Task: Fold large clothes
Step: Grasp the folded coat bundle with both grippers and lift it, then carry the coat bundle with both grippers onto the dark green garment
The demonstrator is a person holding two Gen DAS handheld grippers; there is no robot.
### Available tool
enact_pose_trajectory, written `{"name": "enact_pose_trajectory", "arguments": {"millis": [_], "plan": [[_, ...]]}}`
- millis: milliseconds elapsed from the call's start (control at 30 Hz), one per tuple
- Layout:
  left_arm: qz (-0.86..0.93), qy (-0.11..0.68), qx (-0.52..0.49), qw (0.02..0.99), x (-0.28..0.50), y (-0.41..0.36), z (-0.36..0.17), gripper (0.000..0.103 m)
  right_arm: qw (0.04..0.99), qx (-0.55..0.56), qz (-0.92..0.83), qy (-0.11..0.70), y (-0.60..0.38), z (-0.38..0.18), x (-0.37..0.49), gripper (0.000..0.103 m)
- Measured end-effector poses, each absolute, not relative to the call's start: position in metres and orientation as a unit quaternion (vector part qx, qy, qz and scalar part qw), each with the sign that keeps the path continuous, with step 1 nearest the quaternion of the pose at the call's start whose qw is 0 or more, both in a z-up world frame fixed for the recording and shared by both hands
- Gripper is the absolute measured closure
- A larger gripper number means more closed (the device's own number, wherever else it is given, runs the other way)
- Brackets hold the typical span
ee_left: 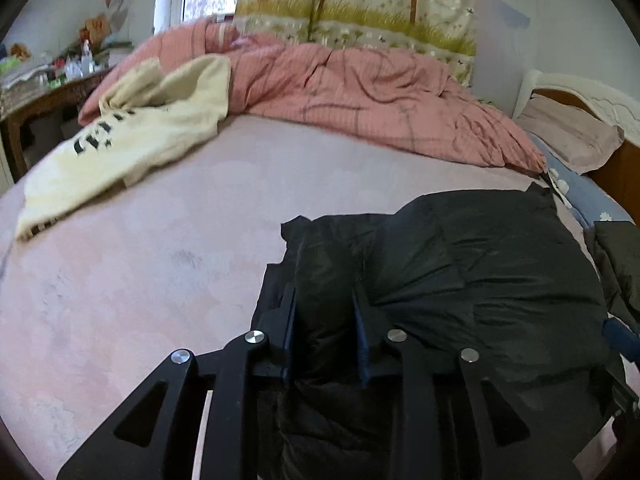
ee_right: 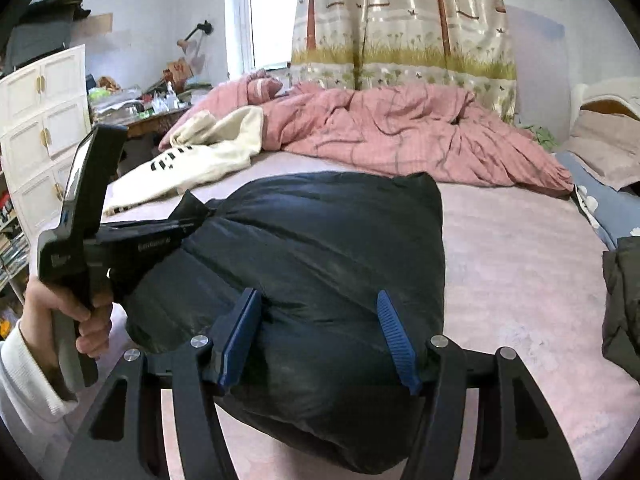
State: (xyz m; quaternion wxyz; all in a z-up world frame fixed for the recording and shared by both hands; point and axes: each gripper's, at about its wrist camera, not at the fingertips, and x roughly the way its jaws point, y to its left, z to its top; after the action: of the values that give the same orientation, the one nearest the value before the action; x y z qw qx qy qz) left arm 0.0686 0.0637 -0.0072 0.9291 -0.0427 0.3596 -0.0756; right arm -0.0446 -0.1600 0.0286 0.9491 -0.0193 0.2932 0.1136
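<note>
A black puffy jacket (ee_left: pixel 460 280) lies folded into a thick bundle on the pink bed sheet (ee_left: pixel 140 280); it also shows in the right wrist view (ee_right: pixel 320 256). My left gripper (ee_left: pixel 326 300) is shut on a fold at the jacket's left edge. In the right wrist view the left gripper's body (ee_right: pixel 120 236) reaches into the jacket from the left, held by a hand. My right gripper (ee_right: pixel 320 308) has its blue pads (ee_right: pixel 394 332) spread wide around the jacket's near end, fabric bulging between them.
A cream sweatshirt (ee_left: pixel 132 136) with black lettering lies at the bed's far left. A crumpled pink duvet (ee_left: pixel 360 96) lies along the far side. Pillows (ee_left: pixel 572 136) and another dark garment (ee_right: pixel 624 312) are at the right. A cluttered desk (ee_left: pixel 48 84) and white cabinet (ee_right: pixel 44 128) stand left.
</note>
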Motion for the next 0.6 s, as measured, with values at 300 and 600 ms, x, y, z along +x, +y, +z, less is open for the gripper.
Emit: {"name": "enact_pose_trajectory", "arguments": {"millis": [300,600], "plan": [[-0.077,0.380,-0.032,0.921,0.073,0.064,-0.026,0.077,0.943,-0.035,0.118,0.310,-0.157,0.027,-0.044,0.040],[-0.077,0.386,-0.037,0.919,0.075,0.065,-0.028,0.077,0.944,-0.014,0.097,0.315,-0.170,0.026,-0.044,0.031]]}}
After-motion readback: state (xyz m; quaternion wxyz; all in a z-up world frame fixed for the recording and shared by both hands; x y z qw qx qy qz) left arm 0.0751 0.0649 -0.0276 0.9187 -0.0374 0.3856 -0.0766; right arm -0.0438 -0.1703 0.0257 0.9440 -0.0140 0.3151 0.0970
